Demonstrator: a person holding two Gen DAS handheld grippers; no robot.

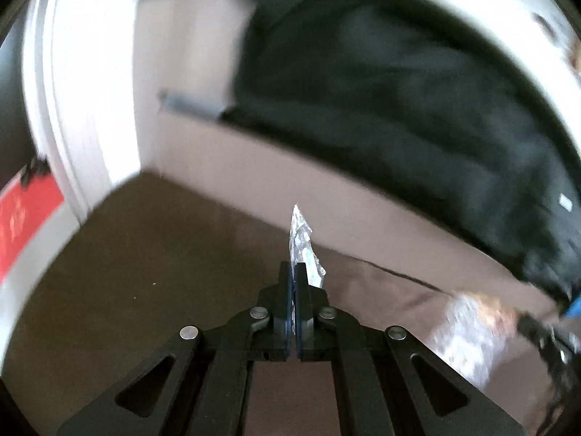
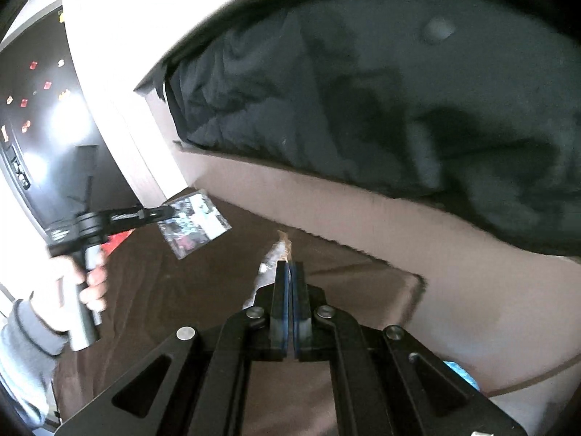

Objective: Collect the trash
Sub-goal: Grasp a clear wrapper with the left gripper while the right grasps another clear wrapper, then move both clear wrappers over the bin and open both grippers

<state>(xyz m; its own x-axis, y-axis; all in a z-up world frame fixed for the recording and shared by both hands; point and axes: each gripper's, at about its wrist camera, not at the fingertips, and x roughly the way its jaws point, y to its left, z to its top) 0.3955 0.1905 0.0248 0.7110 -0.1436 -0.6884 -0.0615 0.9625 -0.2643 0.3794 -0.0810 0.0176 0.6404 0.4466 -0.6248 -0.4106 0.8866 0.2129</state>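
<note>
My left gripper [image 1: 295, 267] is shut on a shiny clear plastic wrapper [image 1: 301, 243] that sticks up edge-on between its fingers. The same wrapper [image 2: 194, 223] shows flat in the right wrist view, held out from the left gripper [image 2: 170, 212]. My right gripper [image 2: 290, 265] is shut on a second crinkled clear wrapper [image 2: 274, 258] with an orange tip. That wrapper [image 1: 472, 330] appears blurred at the lower right of the left wrist view. A bin lined with a black bag [image 2: 381, 91] opens just ahead and above both grippers.
The bin sits in a tan cardboard-coloured box [image 2: 417, 239] on a brown floor [image 1: 145, 272]. A white door frame [image 1: 72, 91] stands to the left, with a red sheet [image 1: 25, 218] low beside it. A dark room lies behind the left hand [image 2: 87, 283].
</note>
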